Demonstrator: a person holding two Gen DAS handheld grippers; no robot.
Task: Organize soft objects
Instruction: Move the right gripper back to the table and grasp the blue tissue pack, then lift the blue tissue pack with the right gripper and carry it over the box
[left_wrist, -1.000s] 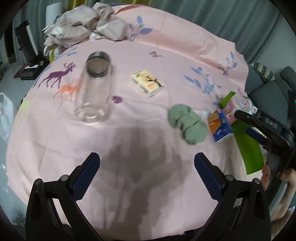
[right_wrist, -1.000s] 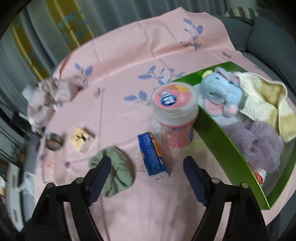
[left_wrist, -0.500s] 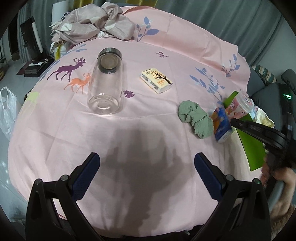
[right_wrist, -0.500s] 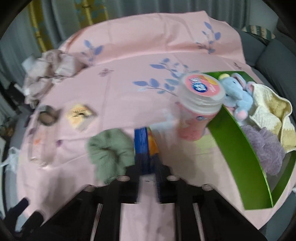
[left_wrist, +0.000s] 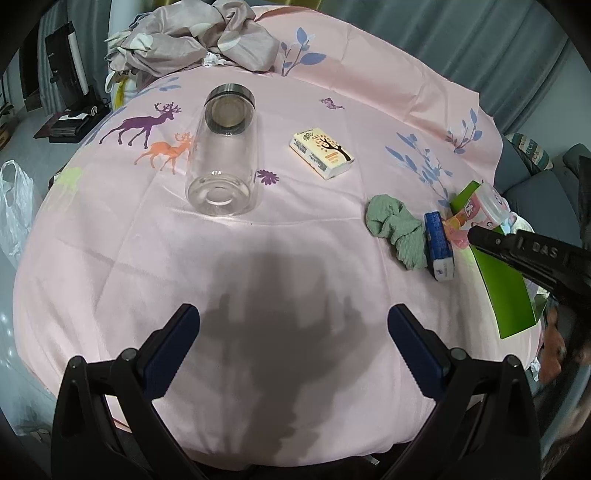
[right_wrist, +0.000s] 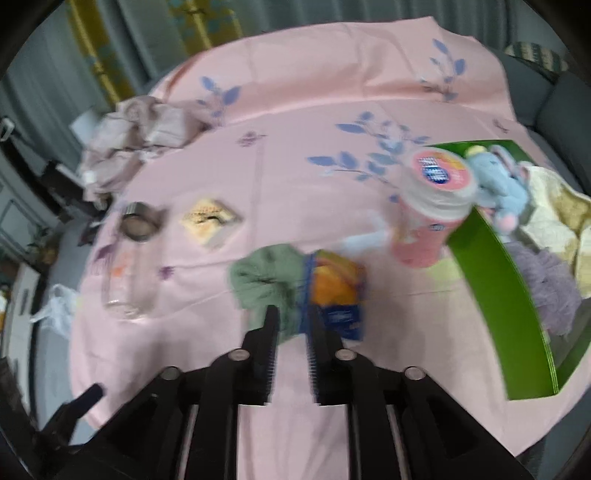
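Gripper first: my left gripper (left_wrist: 293, 343) hangs spread wide with nothing between its blue pads, over a broad bare stretch of the pink cloth on the table (left_wrist: 110, 258), with free room all round it. Far ahead to its left a crumpled grey-pink cloth (left_wrist: 192, 37) lies at the table's far edge; nearer, still left of centre, a clear glass jar (left_wrist: 223, 155) lies on its side. Ahead and slightly right sits a tissue packet (left_wrist: 321, 153), well apart from the jar.

My right gripper (right_wrist: 291, 328) has just parted a little from fully closed; its jaws stand narrowly apart. Its tips lie over the near edge of the green scrunchie (right_wrist: 266, 277) and the blue-and-orange box (right_wrist: 336, 291) that touches the scrunchie's right side; the blur hides whether the pads touch either, and I see nothing pinched between them. Right of the box stands a pink lidded tub (right_wrist: 432, 206), just beside the wall of the green bin (right_wrist: 495, 280). Inside the bin lie a blue plush elephant (right_wrist: 498, 177), a cream knitted cloth (right_wrist: 557, 210) and a purple fluffy item (right_wrist: 546, 280). Room narrows on that right side.
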